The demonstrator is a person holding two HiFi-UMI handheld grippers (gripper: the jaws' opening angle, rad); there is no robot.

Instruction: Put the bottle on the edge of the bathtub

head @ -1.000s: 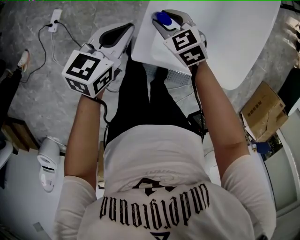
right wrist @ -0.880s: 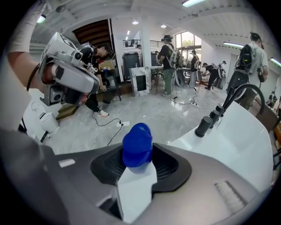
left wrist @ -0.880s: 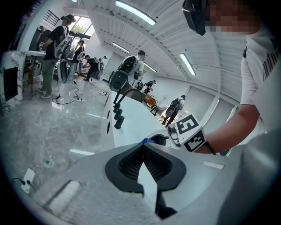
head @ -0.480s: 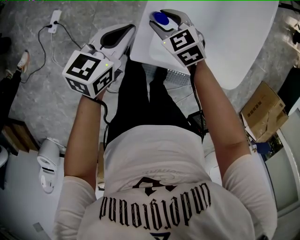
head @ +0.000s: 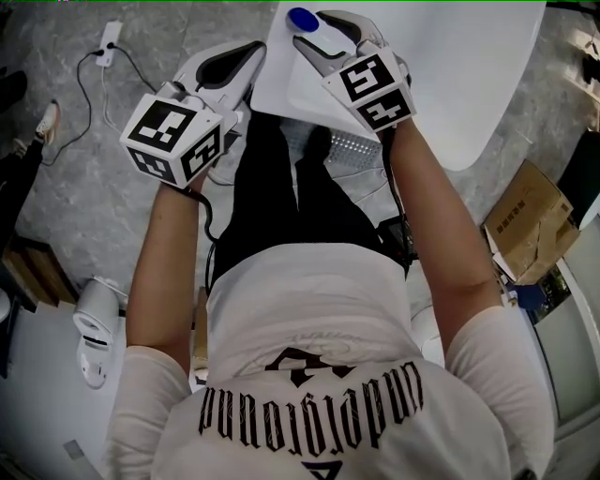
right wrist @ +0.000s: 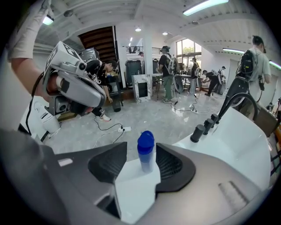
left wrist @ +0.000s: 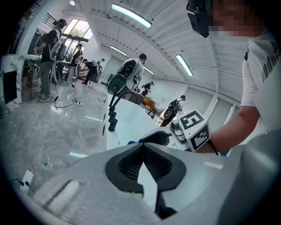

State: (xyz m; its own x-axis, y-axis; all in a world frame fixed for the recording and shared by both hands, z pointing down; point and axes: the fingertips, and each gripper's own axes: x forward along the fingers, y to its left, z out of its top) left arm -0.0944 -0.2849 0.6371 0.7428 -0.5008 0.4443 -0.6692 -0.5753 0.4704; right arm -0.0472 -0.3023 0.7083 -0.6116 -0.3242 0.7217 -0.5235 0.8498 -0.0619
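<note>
1 bottle (right wrist: 145,151), blue cap, pale body, standing upright on the flat white edge of the bathtub (right wrist: 131,186), near its corner. 1 tub.

2 grippers:
- right gripper (right wrist: 141,148): jaws have just been opening and stand spread wide. The bottle is between them, with a gap on both sides and the pads off it.
- left gripper (left wrist: 142,147): jaws pressed together at the tips, nothing between them. It hangs over the floor beside the tub, well apart from the bottle.

View differences:
- The head view gives only the bottle's cap (head: 301,19) from above, just ahead of the right gripper (head: 317,30). The body and its upright stance show only in the right gripper view.
- Tub fittings show only in the gripper views: 1 curved black spout (right wrist: 239,103) and 3 black knobs (right wrist: 197,132) in a row on the rim, well apart from the bottle.
- The head view alone shows 1 cardboard box (head: 525,225), on the floor to the right of the tub.
- 1 power strip (head: 110,42) lies on the grey floor and shows in the head and right gripper views.
- Bystanders in the background show only in the gripper views.
</note>
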